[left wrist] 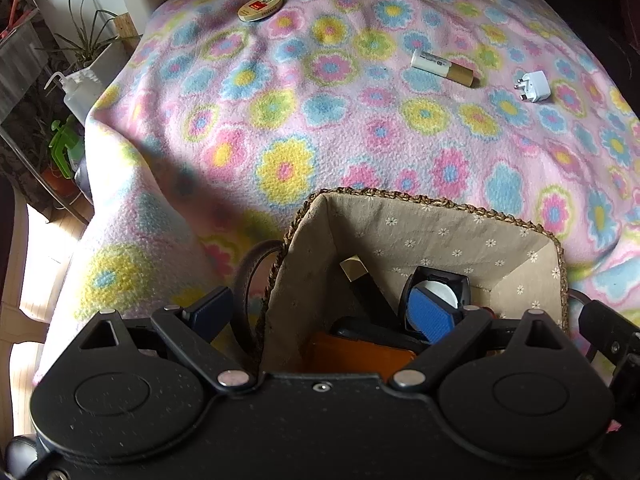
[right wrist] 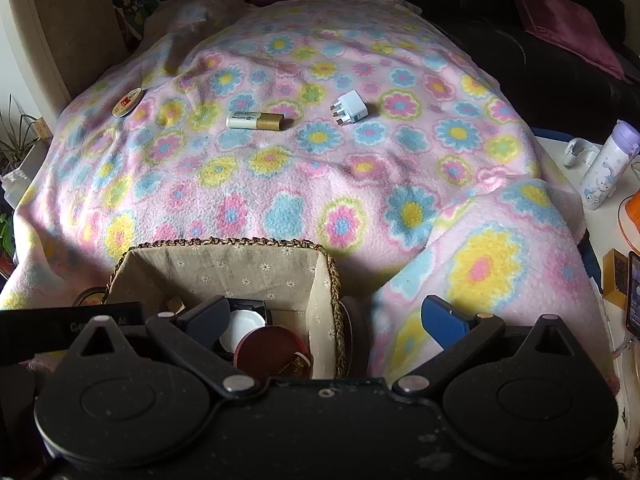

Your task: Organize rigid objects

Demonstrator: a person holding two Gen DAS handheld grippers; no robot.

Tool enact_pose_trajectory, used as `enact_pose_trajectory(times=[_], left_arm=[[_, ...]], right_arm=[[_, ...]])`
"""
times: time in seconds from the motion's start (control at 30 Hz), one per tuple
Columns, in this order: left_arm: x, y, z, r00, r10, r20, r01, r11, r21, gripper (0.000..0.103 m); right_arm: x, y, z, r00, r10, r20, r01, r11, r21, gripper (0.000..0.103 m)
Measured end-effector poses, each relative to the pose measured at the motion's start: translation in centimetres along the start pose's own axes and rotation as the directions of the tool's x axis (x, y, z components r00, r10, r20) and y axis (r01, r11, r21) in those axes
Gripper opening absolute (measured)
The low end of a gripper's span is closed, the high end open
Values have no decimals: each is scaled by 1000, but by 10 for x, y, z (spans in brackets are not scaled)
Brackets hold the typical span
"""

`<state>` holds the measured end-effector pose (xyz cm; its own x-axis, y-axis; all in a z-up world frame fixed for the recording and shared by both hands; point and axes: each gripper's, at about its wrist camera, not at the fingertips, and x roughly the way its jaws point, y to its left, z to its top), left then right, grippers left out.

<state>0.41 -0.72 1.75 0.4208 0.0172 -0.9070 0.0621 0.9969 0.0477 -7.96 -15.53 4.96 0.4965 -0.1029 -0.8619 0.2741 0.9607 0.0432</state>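
Flowered blanket [right wrist: 360, 184] spread over the surface, lined basket [right wrist: 320, 280] set at its near edge, tin [right wrist: 127, 102], tube [right wrist: 256, 121] and plug [right wrist: 352, 112] laid toward the far edge, left gripper [left wrist: 324, 316] and right gripper [right wrist: 328, 320] both held spread wide with nothing between the fingers.

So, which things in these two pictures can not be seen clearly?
- Contents of the woven lined basket: in the left wrist view the tongs' black body covers the lower part; the flat orange item is cut off.
- Same woven lined basket in the right wrist view: the left finger hides part of the white disc.
- Round cream tin with a red label: the print is too small to read.
- White and gold tube: the text is too small.
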Motion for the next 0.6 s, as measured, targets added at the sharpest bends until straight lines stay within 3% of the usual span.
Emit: enact_pose_trajectory(times=[0.27,0.6], left_arm=[[-9,5,5,999,-9,49,10,1000,-25,92],[-13,9,17,997,2,76,-1,1000,-10,92]], right_arm=[[-1,4,2,1000,6,-8,-6,999,-42,103],[12,1,15,997,45,-69,-45,999,-6,103]])
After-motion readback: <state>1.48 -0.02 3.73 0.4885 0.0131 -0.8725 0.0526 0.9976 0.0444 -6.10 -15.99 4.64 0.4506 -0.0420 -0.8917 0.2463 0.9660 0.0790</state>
